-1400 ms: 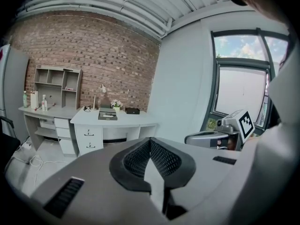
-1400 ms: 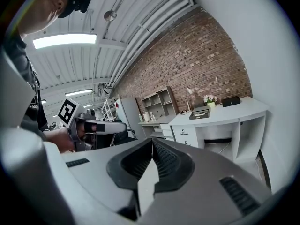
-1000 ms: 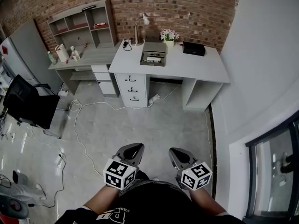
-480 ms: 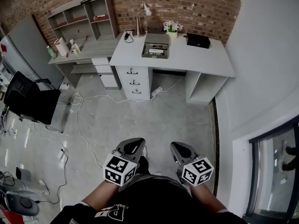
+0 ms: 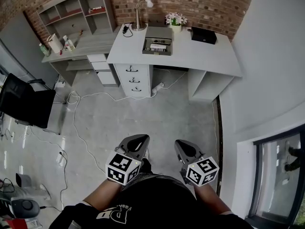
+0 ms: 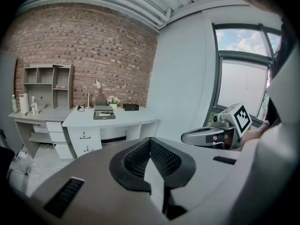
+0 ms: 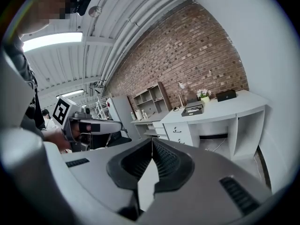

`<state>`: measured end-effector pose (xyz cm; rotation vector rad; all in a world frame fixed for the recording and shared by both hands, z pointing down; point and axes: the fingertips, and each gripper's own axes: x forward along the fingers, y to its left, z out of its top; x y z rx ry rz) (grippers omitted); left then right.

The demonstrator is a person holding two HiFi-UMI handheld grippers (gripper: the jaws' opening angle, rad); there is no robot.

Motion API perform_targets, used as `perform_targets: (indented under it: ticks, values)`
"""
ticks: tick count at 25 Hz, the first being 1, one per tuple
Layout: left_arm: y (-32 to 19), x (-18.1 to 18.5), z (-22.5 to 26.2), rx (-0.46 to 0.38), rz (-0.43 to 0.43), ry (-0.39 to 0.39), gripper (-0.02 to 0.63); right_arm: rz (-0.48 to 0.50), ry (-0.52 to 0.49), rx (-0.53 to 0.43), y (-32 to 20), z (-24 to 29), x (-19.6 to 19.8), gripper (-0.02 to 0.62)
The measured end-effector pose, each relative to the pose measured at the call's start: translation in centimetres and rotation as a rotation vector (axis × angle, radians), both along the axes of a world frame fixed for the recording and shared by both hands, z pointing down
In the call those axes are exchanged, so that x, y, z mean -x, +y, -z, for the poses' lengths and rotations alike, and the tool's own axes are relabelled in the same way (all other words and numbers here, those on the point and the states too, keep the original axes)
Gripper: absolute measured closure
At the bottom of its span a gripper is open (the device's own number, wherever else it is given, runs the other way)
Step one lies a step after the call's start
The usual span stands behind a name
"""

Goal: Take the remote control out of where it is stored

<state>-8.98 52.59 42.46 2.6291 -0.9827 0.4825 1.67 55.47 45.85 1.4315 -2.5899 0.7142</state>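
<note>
Both grippers are held low and close to the person's body, far from the white desk (image 5: 209, 56). My left gripper (image 5: 138, 140) is shut with nothing between its pads, as the left gripper view shows (image 6: 150, 140). My right gripper (image 5: 183, 145) is shut and empty too (image 7: 152, 140). A grey open box (image 5: 157, 41) sits on the desk with small light things in it. I cannot make out a remote control. Below the desk's left end is a stack of three shut drawers (image 5: 134, 80).
On the desk stand a lamp (image 5: 140, 13), a flower pot (image 5: 176, 20) and a black box (image 5: 204, 35). A grey shelf desk (image 5: 76, 27) stands to the left, a black chair (image 5: 24, 104) further left. Cables (image 5: 78, 128) and a power strip (image 5: 157, 87) lie on the floor.
The head view has swung a little, so the desk sits higher and further left in frame. Both grippers stay shut in the same place by the body.
</note>
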Motion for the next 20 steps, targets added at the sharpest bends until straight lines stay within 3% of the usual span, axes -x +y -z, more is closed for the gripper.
perform_targets:
  ticks: [9,20]
  values:
    - [-8.2,1.4,0.3,-0.009,-0.028,0.017,0.599,-0.033,0.028,0.004,-7.7,0.4,1.4,0.589]
    - [-17.0,5.0,1.1,-0.032,-0.071,0.043,0.6,-0.052,0.065,-0.02,-16.9,1.8,5.8,0.589]
